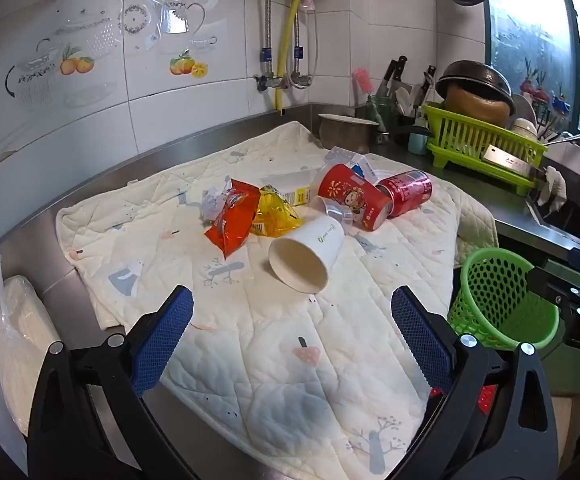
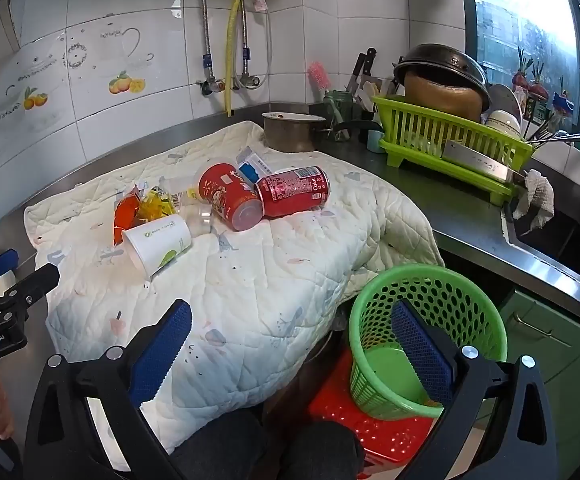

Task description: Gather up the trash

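- Trash lies in a loose heap toward the far middle of the quilted cloth [image 1: 257,344]: a white paper cup [image 1: 306,256] on its side with its mouth toward the camera, a red paper cup [image 1: 354,196], a red soda can [image 1: 408,192], an orange wrapper [image 1: 231,220], a yellow wrapper [image 1: 275,212] and a crumpled paper ball [image 1: 213,200].
- Handling, as I judge it: the cups are light and will crush under a hard squeeze, so pinch the white one across its wall near the rim. The can is stiffer but round and may roll; take it across its middle. The wrappers are limp and slick; gather a fold.
- Left gripper [image 1: 292,320] hangs short of the heap with its jaws spread wide and nothing between them.
- Right gripper [image 2: 290,336] is likewise released and empty, one finger in front of the green basket [image 2: 462,300], which stands on a red stool below the cloth's edge and looks empty.
- Cloth covers a steel desk [image 1: 470,184] in a tiled kitchen corner; it is soft and wrinkled, so things may snag or shift.
- Dish rack [image 1: 486,140], a pot and a sink crowd the right.
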A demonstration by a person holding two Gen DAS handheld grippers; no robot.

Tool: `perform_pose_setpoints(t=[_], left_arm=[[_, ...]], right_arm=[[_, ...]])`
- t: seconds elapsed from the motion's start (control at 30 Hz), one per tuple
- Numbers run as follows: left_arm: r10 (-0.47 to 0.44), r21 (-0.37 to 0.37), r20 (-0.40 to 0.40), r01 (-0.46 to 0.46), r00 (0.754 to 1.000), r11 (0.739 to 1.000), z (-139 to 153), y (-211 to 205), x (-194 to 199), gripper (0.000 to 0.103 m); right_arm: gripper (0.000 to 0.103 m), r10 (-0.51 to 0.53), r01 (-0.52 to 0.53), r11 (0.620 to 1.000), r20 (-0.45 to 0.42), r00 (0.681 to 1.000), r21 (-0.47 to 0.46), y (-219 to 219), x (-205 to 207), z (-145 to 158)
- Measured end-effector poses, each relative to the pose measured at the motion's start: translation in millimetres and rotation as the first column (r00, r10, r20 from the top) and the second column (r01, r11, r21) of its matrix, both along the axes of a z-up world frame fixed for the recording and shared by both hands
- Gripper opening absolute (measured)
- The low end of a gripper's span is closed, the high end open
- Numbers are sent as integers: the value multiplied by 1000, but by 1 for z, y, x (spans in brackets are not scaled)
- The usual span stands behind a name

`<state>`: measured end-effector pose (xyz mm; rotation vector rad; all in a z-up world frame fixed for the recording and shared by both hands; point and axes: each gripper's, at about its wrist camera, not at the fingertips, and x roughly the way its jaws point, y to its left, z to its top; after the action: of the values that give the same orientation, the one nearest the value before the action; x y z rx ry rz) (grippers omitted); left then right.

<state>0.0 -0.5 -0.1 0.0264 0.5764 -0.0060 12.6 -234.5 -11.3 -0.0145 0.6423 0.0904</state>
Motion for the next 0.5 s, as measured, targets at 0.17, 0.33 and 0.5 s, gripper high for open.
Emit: perform_pose_setpoints(t=[0.17,0.33,0.5], left_arm=[[-4,2,11,4,1000,1000,-1,-4,-1,98],[0,-21,7,0,1000,1000,2,2,-3,98],[5,-20,14,-5,1000,1000,4,2,-4,98]], right_arm=[[97,-3,3,1000,7,1000,0,0,-1,1],[97,-3,3,1000,9,1000,1,-2,-4,4],[97,-4,4,1000,13,1000,-5,-3,-3,6]])
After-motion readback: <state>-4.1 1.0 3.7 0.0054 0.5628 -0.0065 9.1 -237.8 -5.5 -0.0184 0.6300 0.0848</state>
